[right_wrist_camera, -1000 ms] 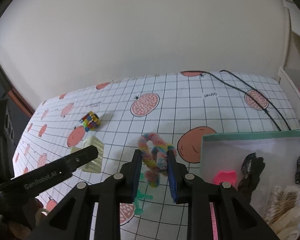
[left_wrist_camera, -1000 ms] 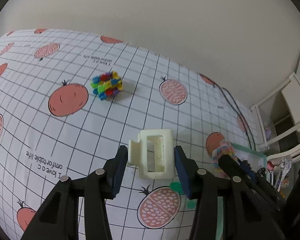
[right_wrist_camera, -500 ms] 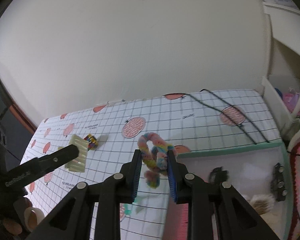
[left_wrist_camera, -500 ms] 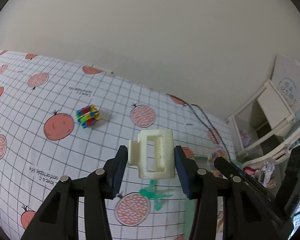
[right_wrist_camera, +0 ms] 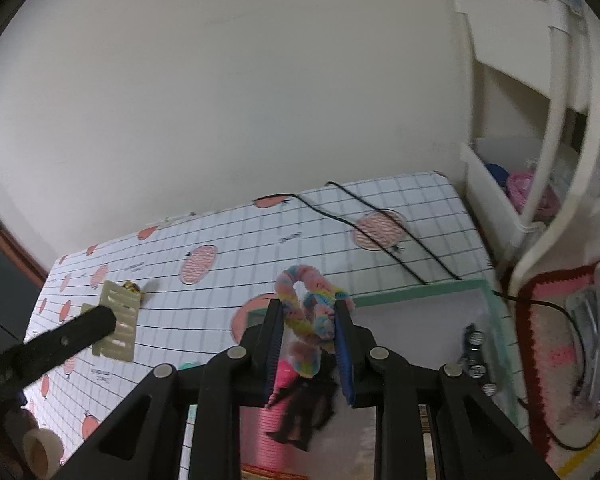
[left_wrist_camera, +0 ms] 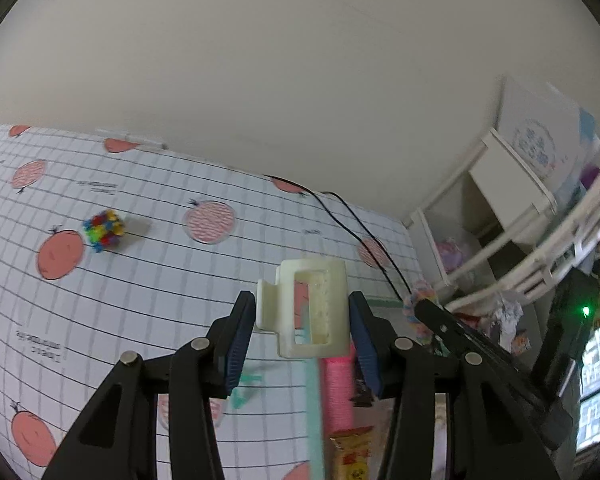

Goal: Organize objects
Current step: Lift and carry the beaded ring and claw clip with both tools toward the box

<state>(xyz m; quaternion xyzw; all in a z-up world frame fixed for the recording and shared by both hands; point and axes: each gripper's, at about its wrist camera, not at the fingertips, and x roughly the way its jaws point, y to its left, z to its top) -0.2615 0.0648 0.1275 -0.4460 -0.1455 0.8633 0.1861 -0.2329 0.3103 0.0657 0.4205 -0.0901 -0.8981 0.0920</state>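
My left gripper (left_wrist_camera: pixel 302 330) is shut on a cream hair claw clip (left_wrist_camera: pixel 309 307) and holds it in the air over the left rim of the teal box (left_wrist_camera: pixel 314 408). My right gripper (right_wrist_camera: pixel 307 334) is shut on a pastel rainbow twisted fuzzy loop (right_wrist_camera: pixel 310 314) and holds it above the teal box (right_wrist_camera: pixel 416 289). The claw clip and the left gripper's finger also show at the left of the right wrist view (right_wrist_camera: pixel 118 326). A multicoloured small cube (left_wrist_camera: pixel 103 230) lies on the tablecloth at the far left.
The box holds a pink item (right_wrist_camera: pixel 284 372), a black toy (right_wrist_camera: pixel 306 412), a black car (right_wrist_camera: pixel 474 350) and a snack packet (left_wrist_camera: pixel 350 454). A green clip (left_wrist_camera: pixel 246 386) lies on the cloth. A black cable (right_wrist_camera: pixel 380 236) crosses the table. White shelves (left_wrist_camera: pixel 500 216) stand right. A tape roll (right_wrist_camera: pixel 40 452) sits lower left.
Both grippers have moved right and up with their objects held, from over the tablecloth to over the teal box. The cube has fallen further behind on the left.
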